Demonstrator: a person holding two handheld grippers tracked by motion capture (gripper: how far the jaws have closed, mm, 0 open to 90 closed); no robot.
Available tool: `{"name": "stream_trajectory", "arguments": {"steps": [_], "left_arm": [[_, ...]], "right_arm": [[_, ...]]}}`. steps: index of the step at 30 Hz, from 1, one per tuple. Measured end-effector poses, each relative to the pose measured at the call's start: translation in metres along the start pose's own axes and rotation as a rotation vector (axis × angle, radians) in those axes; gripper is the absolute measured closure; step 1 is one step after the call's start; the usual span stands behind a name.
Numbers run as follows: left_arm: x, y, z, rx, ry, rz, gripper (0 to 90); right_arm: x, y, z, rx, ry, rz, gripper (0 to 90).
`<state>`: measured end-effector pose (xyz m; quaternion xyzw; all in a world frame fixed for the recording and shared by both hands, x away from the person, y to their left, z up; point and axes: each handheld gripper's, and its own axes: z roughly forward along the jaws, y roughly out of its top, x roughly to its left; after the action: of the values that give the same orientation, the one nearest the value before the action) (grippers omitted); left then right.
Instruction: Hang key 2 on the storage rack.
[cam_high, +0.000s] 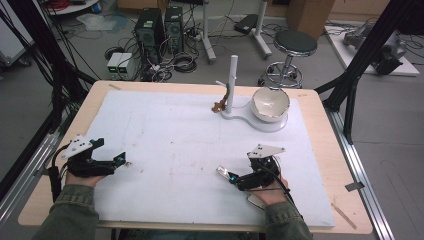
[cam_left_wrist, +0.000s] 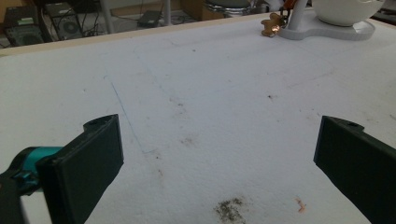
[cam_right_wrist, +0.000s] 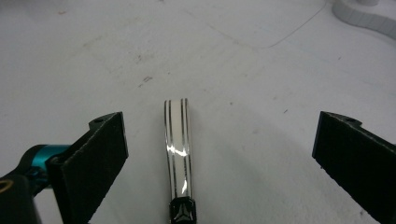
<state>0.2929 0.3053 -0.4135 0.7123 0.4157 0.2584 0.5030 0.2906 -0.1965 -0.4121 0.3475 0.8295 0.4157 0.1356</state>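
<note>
A white spoon handle with thin dark stripes (cam_right_wrist: 178, 149) lies flat on the white mat between the wide-apart jaws of my right gripper (cam_right_wrist: 222, 121), touching neither. In the high view the handle's tip (cam_high: 221, 172) pokes out left of the right gripper (cam_high: 240, 172), near the mat's front right. My left gripper (cam_high: 110, 151) rests at the front left, open; its own view shows its jaws (cam_left_wrist: 219, 126) spread over bare, stained mat. A white bowl (cam_high: 270, 104) sits tilted on a white stand (cam_high: 265, 124) at the back.
A white post (cam_high: 232, 80) rises from the stand, with a small brown figure (cam_high: 218, 106) at its foot, seen also as the figure (cam_left_wrist: 270, 24) in the left gripper view. The white mat (cam_high: 175, 140) covers a wooden table. Beyond stand a stool (cam_high: 294, 45) and computer towers (cam_high: 150, 30).
</note>
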Motion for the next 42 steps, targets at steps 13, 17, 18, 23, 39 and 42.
{"name": "stream_trajectory", "arguments": {"steps": [13,17,18,23,39,42], "left_arm": [[0.000,0.000,0.001,0.002,-0.003,-0.007,1.7],[0.000,0.000,0.001,0.004,-0.005,-0.004,1.7],[0.000,0.000,0.001,0.004,-0.004,-0.006,1.7],[0.000,0.000,0.001,0.005,-0.003,-0.004,1.7],[0.000,-0.001,0.002,0.004,-0.010,-0.004,1.7],[0.001,0.000,0.001,0.002,-0.016,-0.004,1.7]], "right_arm": [[0.009,-0.001,0.020,0.140,0.028,-0.057,4.7],[0.010,0.000,0.022,0.152,0.033,-0.044,6.2],[0.010,0.000,0.023,0.153,0.037,-0.048,7.4],[0.012,0.001,0.025,0.182,0.051,-0.068,20.9],[0.018,0.001,0.033,0.221,0.065,-0.101,58.7],[0.017,0.001,0.033,0.223,0.040,-0.096,71.1]]}}
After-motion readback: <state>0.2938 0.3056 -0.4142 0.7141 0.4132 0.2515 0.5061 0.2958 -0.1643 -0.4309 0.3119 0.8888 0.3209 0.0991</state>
